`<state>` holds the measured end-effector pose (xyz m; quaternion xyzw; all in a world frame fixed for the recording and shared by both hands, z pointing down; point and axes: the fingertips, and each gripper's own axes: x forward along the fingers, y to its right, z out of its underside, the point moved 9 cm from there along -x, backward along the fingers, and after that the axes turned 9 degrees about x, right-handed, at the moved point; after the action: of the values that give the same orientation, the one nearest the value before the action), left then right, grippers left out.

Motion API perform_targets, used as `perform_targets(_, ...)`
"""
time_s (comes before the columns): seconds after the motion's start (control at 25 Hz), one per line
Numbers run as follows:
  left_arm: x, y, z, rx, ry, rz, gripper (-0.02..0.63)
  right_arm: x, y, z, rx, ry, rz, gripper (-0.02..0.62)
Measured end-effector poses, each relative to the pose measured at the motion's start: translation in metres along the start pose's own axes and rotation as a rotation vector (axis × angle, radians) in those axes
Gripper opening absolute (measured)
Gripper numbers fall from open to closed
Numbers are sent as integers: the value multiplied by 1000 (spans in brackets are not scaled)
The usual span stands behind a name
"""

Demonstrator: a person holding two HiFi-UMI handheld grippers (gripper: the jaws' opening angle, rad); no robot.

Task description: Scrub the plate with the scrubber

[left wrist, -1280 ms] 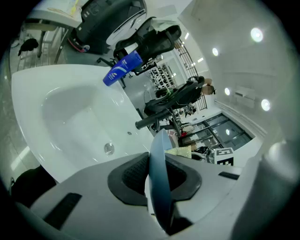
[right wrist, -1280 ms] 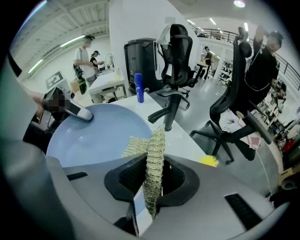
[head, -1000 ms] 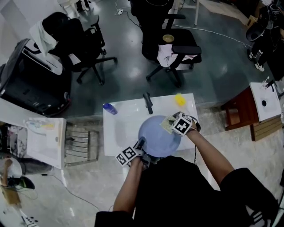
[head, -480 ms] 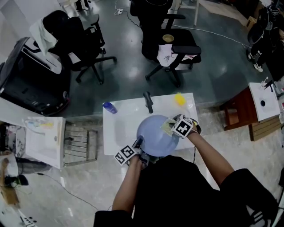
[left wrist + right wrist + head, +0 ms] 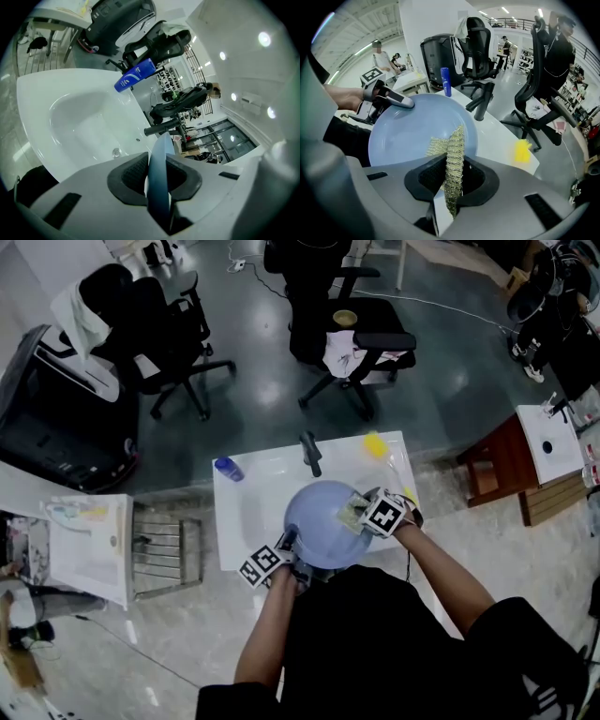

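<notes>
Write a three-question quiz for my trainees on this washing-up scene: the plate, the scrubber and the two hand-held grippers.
1. True or false: the left gripper is shut on the rim of the pale blue round plate.
2. Pick one: what is clamped in the right gripper?
A. a pink foam sponge
B. a gold mesh scrubber
C. a folded white cloth
3. Fill the gap: the plate is held above a white ceramic ____.

Key
1. True
2. B
3. sink
</notes>
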<state>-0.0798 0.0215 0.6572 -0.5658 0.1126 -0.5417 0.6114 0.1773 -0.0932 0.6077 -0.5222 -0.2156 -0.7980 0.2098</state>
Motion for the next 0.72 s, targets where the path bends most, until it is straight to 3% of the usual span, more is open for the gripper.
perform_targets(0.72, 6, -7, -30, 25, -98, 37, 55, 15, -61, -30, 121, 10, -32, 60)
